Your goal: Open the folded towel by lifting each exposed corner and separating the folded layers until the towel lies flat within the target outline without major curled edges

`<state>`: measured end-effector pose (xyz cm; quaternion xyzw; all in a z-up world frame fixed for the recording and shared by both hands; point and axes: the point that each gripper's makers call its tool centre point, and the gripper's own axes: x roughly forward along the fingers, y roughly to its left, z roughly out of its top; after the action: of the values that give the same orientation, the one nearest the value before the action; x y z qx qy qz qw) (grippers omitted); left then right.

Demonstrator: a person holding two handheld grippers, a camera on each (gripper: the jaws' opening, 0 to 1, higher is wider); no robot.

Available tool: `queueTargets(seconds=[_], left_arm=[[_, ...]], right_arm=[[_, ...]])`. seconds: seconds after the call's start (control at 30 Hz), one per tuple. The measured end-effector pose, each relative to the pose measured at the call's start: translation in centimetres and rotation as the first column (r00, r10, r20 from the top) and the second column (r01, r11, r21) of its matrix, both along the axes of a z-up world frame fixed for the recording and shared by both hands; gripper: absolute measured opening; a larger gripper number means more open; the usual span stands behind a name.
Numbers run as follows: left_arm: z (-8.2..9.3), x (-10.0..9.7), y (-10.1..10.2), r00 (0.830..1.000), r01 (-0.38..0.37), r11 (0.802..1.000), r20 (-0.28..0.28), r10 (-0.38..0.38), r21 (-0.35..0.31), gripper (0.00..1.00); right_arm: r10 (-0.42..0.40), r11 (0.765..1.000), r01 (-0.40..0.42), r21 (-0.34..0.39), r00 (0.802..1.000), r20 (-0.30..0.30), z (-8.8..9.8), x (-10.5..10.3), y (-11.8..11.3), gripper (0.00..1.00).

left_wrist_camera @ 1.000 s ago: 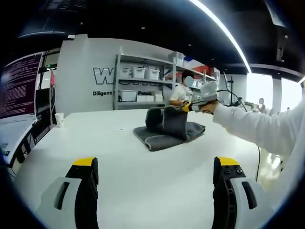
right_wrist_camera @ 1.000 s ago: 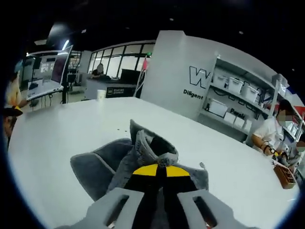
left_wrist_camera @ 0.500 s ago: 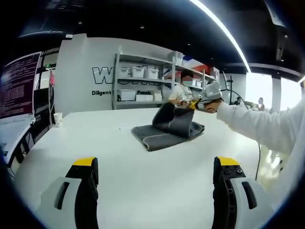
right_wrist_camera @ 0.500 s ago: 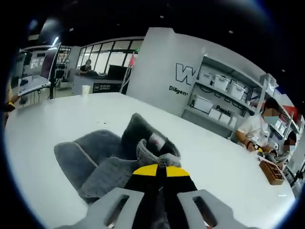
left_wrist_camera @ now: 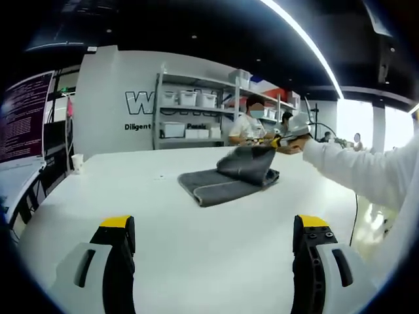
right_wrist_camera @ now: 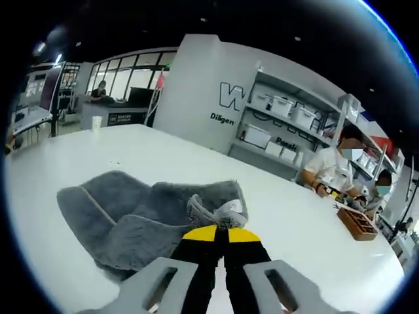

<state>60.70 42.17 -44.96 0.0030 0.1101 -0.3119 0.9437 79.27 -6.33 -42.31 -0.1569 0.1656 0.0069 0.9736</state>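
In the left gripper view, a dark screen (left_wrist_camera: 25, 118) with text lines stands at the far left, with a paper cup (left_wrist_camera: 77, 162) on the bench (left_wrist_camera: 196, 242) beside it. The left gripper (left_wrist_camera: 216, 261) hovers low over the bare white bench, its yellow-tipped fingers (left_wrist_camera: 116, 226) wide apart and holding nothing. The towel (left_wrist_camera: 226, 178), grey and still partly folded, lies well ahead of it near the middle of the bench. Its long axis runs left to right across this view, the flat folded end pointing left and the right end raised. There the right gripper (left_wrist_camera: 278, 140), held by a hand in a white sleeve (left_wrist_camera: 353, 173), pulls a top layer up and to the right.

In the right gripper view, the towel (right_wrist_camera: 137, 212) spreads out to the left, one rounded corner lying flat at far left. The right gripper (right_wrist_camera: 216, 230) has its fingers (right_wrist_camera: 200, 239) closed on a bunched edge with a small white label (right_wrist_camera: 230, 208).

The room is an open workspace: a white wall with large lettering, cut off by shelves (left_wrist_camera: 196, 114) of white bins, and a long ceiling light (left_wrist_camera: 308, 39). A seated person (right_wrist_camera: 330, 173) works at the bench's far side near a small brown tray (right_wrist_camera: 359, 222). No outline can be made out on the bench. The towel's underside and inner folds are hidden.
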Motion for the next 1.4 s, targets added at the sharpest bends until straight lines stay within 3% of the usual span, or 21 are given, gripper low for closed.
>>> queueTargets(seconds=[0.67,1.1,1.4], left_arm=[[-0.2,0.1,0.0,1.000,-0.001,1.000,-0.004,0.001,0.000,1.00],[-0.4,0.4,-0.4,1.000,0.008,1.000,-0.010,-0.008,-0.003,1.00],[-0.6,0.4,-0.4,1.000,0.008,1.000,-0.013,-0.008,-0.008,1.00]], right_arm=[[-0.158,0.987,0.156,-0.048,0.987,-0.041,-1.3,-3.7,-8.7,0.00],[-0.265,0.963,0.261,-0.062,0.962,-0.069,-2.8,-7.2,-14.1,0.00],[-0.354,0.935,0.349,-0.064,0.932,-0.083,-3.9,-10.2,-17.7,0.00]])
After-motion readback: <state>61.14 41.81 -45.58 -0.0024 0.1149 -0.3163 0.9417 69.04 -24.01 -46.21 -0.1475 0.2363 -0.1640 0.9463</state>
